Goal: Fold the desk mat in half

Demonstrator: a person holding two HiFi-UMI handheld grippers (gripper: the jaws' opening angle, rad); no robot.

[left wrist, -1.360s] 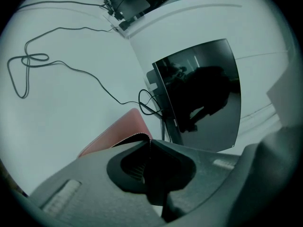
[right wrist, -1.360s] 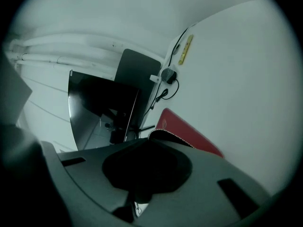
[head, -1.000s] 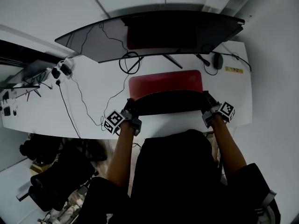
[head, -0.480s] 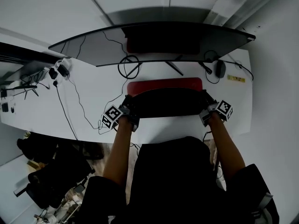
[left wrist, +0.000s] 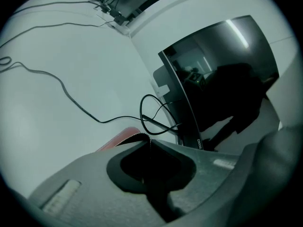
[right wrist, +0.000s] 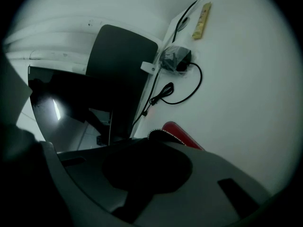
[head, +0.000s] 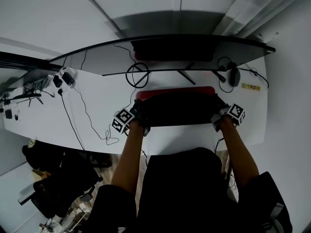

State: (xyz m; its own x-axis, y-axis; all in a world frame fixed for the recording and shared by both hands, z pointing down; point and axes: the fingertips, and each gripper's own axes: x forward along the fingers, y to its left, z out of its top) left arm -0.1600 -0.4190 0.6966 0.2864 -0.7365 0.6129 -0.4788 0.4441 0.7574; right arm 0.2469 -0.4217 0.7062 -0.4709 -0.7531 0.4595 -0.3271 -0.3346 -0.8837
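Note:
The desk mat, red on top and black underneath, lies on the white desk in front of the monitor. Its near half is folded over the far half, black side up, and only a thin red strip shows along the far edge. My left gripper is shut on the mat's left near corner. My right gripper is shut on the right near corner. In the left gripper view the red mat edge peeks out at the jaw tips. The right gripper view shows the red corner likewise.
A wide curved monitor stands close behind the mat, with its stand foot and a looped cable before it. A mouse lies at the back right. A thin cable runs over the left desk to a power strip.
Both grippers have carried the mat's near edge farther toward the monitor and lower. The black underside now covers almost all of the red; the visible red band shrank to a thin strip.

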